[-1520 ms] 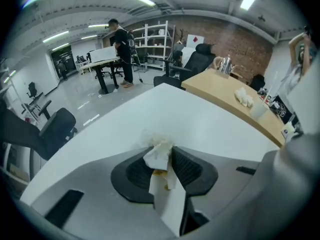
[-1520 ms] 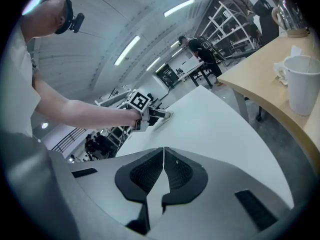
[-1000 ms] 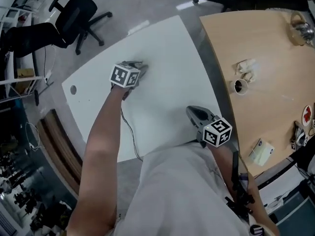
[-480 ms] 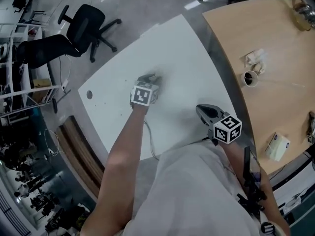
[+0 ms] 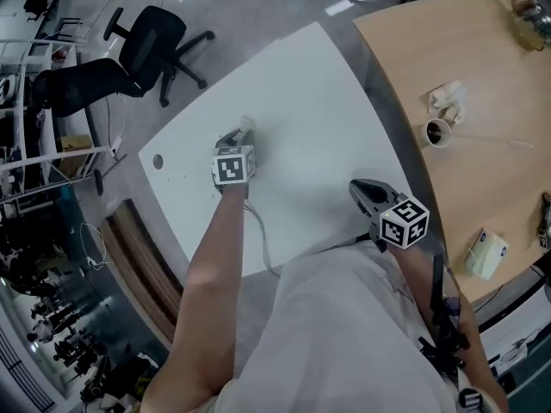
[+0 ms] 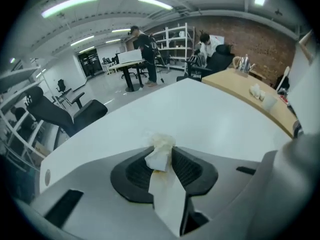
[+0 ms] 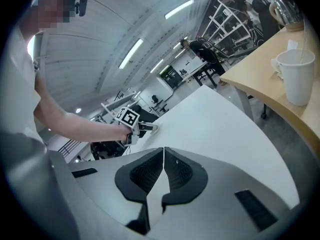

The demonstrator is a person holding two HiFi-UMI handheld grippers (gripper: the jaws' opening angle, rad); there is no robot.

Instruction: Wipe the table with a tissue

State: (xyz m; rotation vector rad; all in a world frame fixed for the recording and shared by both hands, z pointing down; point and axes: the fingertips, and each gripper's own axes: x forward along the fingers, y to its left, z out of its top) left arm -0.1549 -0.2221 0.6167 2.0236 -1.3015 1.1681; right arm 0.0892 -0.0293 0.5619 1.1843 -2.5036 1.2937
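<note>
The white table [image 5: 301, 93] fills the middle of the head view. My left gripper [image 5: 242, 131] points steeply down at the table's left half, and a crumpled white tissue [image 5: 246, 125] pokes out at its tip against the surface. In the left gripper view the tissue [image 6: 160, 153] is pinched between the dark pads of the left gripper [image 6: 162, 160]. Its jaws have just been opening a little, with the tissue still between them. My right gripper [image 5: 356, 186] hovers over the table's near right edge. In its own view the right gripper [image 7: 163, 159] is shut with nothing in it.
A wooden table [image 5: 491, 76] adjoins on the right, carrying a white cup [image 5: 438, 134], a crumpled tissue [image 5: 448, 98] and a tissue pack [image 5: 486, 254]. A black office chair [image 5: 151, 46] stands beyond the white table's far left corner. A round cable hole [image 5: 157, 162] marks the left edge.
My left gripper has slid leftward across the white table with the tissue and turned its tip toward the far edge. The right gripper has stayed where it was.
</note>
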